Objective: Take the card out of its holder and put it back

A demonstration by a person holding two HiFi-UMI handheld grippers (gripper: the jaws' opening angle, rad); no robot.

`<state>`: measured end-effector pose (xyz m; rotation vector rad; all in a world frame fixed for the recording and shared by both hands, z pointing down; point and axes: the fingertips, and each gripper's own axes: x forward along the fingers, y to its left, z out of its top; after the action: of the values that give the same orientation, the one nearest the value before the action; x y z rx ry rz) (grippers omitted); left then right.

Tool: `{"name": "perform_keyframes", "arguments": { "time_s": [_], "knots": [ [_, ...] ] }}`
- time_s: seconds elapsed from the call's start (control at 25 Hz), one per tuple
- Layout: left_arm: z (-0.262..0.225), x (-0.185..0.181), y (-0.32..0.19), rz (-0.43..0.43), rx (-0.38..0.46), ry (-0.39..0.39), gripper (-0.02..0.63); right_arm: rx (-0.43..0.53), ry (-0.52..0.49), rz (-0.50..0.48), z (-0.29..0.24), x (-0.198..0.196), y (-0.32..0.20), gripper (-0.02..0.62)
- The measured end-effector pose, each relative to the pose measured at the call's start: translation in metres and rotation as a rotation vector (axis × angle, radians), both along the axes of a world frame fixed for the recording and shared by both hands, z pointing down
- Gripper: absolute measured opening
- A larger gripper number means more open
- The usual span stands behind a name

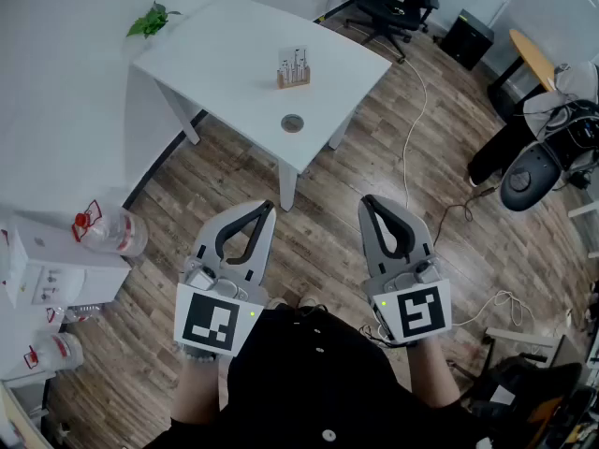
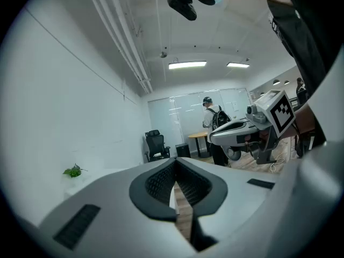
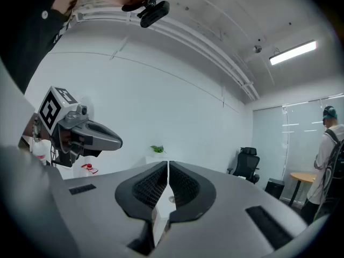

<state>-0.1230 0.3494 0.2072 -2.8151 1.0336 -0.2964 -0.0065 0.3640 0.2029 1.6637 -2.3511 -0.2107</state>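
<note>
A white desk (image 1: 234, 54) stands on a wood-plank floor (image 1: 318, 223). Near its middle sits a small wooden holder (image 1: 293, 81) with a white card (image 1: 294, 61) upright in it. A round grey disc (image 1: 292, 123) lies nearer the front edge, apart from the holder. A green plant (image 1: 150, 20) shows at the far-left corner.

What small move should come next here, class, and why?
Probably step toward the white table. The card holder stands there, far beyond both grippers, and the left gripper and right gripper are shut and empty near the body.
</note>
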Motion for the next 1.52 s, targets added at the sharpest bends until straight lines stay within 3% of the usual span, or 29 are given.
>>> {"name": "perform_keyframes", "arguments": {
  "time_s": [0.68, 1.12, 1.52],
  "knots": [
    [-0.004, 0.012, 0.015, -0.012, 0.005, 0.003, 0.014, 0.022, -0.046, 0.011, -0.011, 0.014, 0.008, 0.046],
    [-0.009, 0.023, 0.029, -0.074, 0.017, 0.006, 0.014, 0.040, -0.060, -0.050, -0.008, 0.034, 0.021, 0.047],
    [-0.015, 0.031, 0.039, -0.099, 0.023, 0.074, 0.014, 0.063, -0.089, -0.055, -0.005, 0.049, 0.032, 0.046]
  ]
}}
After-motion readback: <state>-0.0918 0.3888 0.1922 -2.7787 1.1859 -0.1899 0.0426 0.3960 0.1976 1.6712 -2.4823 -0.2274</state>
